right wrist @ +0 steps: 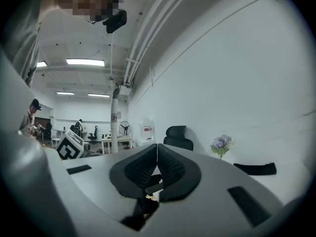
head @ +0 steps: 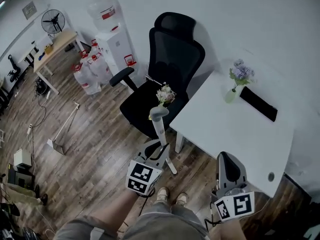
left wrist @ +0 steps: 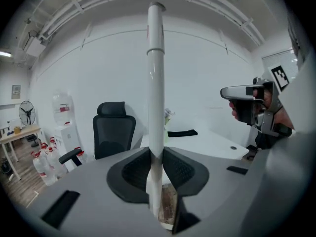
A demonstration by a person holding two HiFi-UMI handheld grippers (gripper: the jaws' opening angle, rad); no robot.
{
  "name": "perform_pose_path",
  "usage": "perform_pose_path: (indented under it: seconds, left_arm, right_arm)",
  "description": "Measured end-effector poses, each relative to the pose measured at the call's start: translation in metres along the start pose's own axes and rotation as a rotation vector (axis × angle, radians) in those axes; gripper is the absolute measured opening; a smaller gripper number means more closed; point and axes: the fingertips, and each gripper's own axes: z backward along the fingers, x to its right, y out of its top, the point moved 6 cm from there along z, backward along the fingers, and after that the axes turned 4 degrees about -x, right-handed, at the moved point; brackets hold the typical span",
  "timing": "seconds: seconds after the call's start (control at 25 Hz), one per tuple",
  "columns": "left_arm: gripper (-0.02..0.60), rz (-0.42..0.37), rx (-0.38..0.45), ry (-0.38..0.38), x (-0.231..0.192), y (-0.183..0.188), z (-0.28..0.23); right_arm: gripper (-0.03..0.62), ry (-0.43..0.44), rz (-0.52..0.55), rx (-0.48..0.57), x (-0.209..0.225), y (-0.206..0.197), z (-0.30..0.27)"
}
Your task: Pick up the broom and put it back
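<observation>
White handle (left wrist: 155,83) between left fingers (left wrist: 133,174), right fingers (right wrist: 136,169) together

Smooth glossy broom handle (left wrist: 156,83), wood-plank floor (head: 95,149)

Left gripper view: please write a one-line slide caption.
Left gripper clamps an upright white broom handle; black chair and white table behind.

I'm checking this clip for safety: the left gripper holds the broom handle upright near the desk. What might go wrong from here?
1. Only the left gripper clamps the broom handle, and much of the pole stands above the jaws, so it may tilt or slip. The right gripper is shut and empty.
2. In the head view the handle's top sits close to the office chair and the white table with its vase of purple flowers. A swing might knock them.
</observation>
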Motion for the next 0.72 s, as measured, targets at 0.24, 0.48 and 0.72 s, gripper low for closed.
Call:
perform_pose_path:
  seconds: [0.24, 0.48, 0.72]
  left_arm:
    - [0.089, -0.010, 0.031, -0.026, 0.026, 0.028, 0.044]
    - [0.089, -0.007, 0.038, -0.053, 0.046, 0.035, 0.056]
    - [0.089, -0.001, 0.024, -0.071, 0.059, 0.034, 0.060]
  right_arm:
    - [0.029, -0.050, 0.031, 0.062, 0.007, 0.027, 0.037]
    - [0.029, -0.061, 0.035, 0.072, 0.009, 0.033, 0.055]
    - [0.029, -0.057, -0.026, 0.059, 0.009, 0.027, 0.064]
